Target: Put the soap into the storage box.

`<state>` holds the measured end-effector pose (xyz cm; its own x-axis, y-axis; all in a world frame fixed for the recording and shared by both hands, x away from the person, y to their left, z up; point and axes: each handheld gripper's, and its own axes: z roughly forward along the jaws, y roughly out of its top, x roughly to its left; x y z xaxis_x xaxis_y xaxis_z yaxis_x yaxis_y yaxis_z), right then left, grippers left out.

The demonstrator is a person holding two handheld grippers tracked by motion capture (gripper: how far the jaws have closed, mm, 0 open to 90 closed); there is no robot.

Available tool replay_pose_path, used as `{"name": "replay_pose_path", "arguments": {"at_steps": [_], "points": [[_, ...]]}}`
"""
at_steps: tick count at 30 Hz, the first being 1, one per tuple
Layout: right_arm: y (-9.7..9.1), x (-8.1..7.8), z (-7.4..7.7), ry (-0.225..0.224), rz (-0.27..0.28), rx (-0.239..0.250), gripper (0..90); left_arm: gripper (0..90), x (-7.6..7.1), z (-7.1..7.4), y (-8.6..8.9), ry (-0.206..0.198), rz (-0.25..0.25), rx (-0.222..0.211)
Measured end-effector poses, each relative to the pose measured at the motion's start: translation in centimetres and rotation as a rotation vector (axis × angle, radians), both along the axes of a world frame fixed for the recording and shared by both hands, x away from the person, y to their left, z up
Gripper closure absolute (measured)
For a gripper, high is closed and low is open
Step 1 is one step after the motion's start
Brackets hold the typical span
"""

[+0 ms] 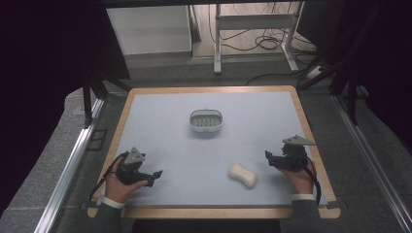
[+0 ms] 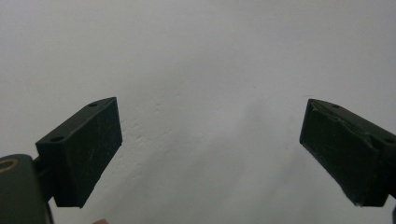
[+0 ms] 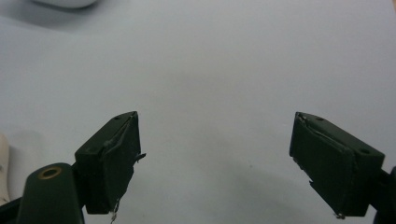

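Note:
A cream, peanut-shaped bar of soap (image 1: 242,175) lies on the pale blue mat (image 1: 184,150), toward the front right. A small grey soap dish (image 1: 206,121) with a slotted insert stands near the mat's centre, farther back. My left gripper (image 1: 154,176) rests at the front left, open, with nothing between its jaws (image 2: 210,154). My right gripper (image 1: 270,158) rests at the right, a little right of the soap, open and empty (image 3: 215,163). In the right gripper view a sliver of the soap (image 3: 3,168) shows at the left edge and the dish's rim (image 3: 65,3) at the top left.
The mat lies on a wooden-edged table (image 1: 311,145). Metal rails (image 1: 68,165) run along both sides. A white desk frame (image 1: 252,29) and cables (image 1: 267,43) lie on the floor beyond the table's far edge.

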<state>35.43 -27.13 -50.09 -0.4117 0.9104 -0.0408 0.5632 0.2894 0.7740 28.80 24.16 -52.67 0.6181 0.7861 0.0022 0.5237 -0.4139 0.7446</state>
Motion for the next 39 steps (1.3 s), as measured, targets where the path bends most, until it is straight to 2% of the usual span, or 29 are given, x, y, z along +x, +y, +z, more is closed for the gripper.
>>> {"name": "replay_pose_path", "arguments": {"at_steps": [6,8,11,14,20,22,24,30,39], "points": [[0.0,0.0,0.1,0.014,0.012,-0.037,14.6,6.2,-0.1,-0.1,-0.1,0.007,-0.004,0.001],[-0.1,-0.1,0.3,0.004,0.002,-0.049,14.5,6.2,0.0,-0.1,-0.1,0.008,-0.006,0.002],[-0.3,-0.1,0.5,0.004,0.005,-0.040,14.5,6.2,0.0,-0.1,-0.1,0.009,-0.005,0.004],[-0.7,-0.2,0.8,-0.018,-0.019,-0.041,14.5,6.2,0.0,-0.1,-0.1,0.008,-0.004,0.008],[-1.3,-0.3,1.3,0.004,0.012,-0.029,14.1,6.2,0.0,-0.1,-0.2,0.009,-0.006,0.006],[-1.3,-0.5,1.4,-0.009,0.012,-0.043,13.4,6.2,0.0,-0.1,-0.1,0.008,-0.005,0.006],[-1.3,-0.5,1.6,-0.019,0.013,-0.032,13.4,6.1,0.0,-0.1,-0.1,0.008,-0.009,0.005],[-1.1,-1.0,2.6,-0.034,0.061,-0.029,13.4,5.9,0.0,-0.2,-0.2,0.008,-0.014,0.006],[-0.7,-1.4,3.5,-0.025,0.103,-0.021,13.5,5.9,0.0,-0.1,-0.1,0.008,-0.010,0.005]]}}
